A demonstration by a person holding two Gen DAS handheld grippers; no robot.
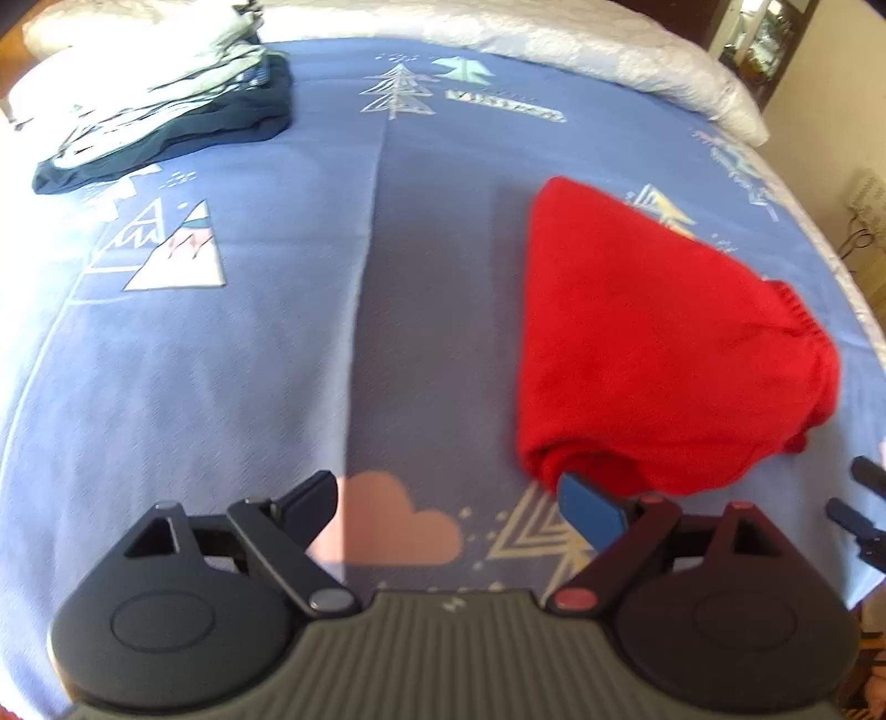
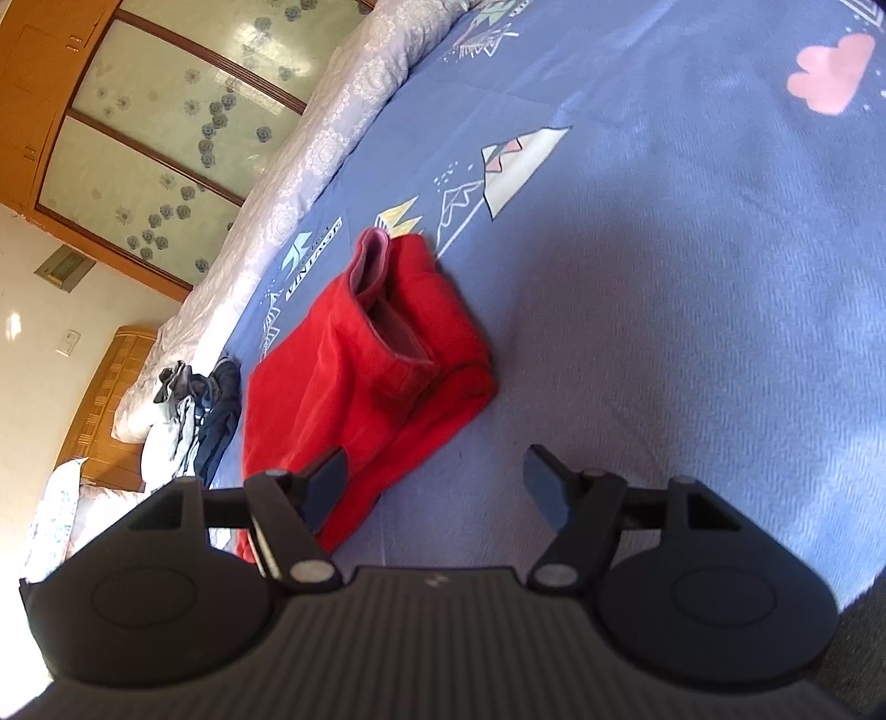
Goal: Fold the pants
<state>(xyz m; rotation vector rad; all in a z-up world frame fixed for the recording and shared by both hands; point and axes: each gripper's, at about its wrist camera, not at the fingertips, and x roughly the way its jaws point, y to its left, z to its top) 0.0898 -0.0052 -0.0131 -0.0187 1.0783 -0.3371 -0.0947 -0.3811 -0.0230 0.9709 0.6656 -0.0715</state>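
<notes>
The red pants (image 1: 648,343) lie folded into a compact bundle on the blue bedspread (image 1: 277,343), right of centre in the left wrist view. In the right wrist view the red pants (image 2: 354,365) show folded, with the pale waistband lining on top. My left gripper (image 1: 459,509) is open and empty; its right finger sits just at the bundle's near edge. My right gripper (image 2: 437,487) is open and empty, with its left finger over the near end of the pants. The tips of the right gripper show at the right edge of the left wrist view (image 1: 864,498).
A stack of folded dark and pale clothes (image 1: 160,111) lies at the far left of the bed; it also shows in the right wrist view (image 2: 199,421). A white quilted cover (image 1: 554,39) runs along the far edge. A wooden wardrobe (image 2: 138,122) and a nightstand (image 2: 111,410) stand beyond the bed.
</notes>
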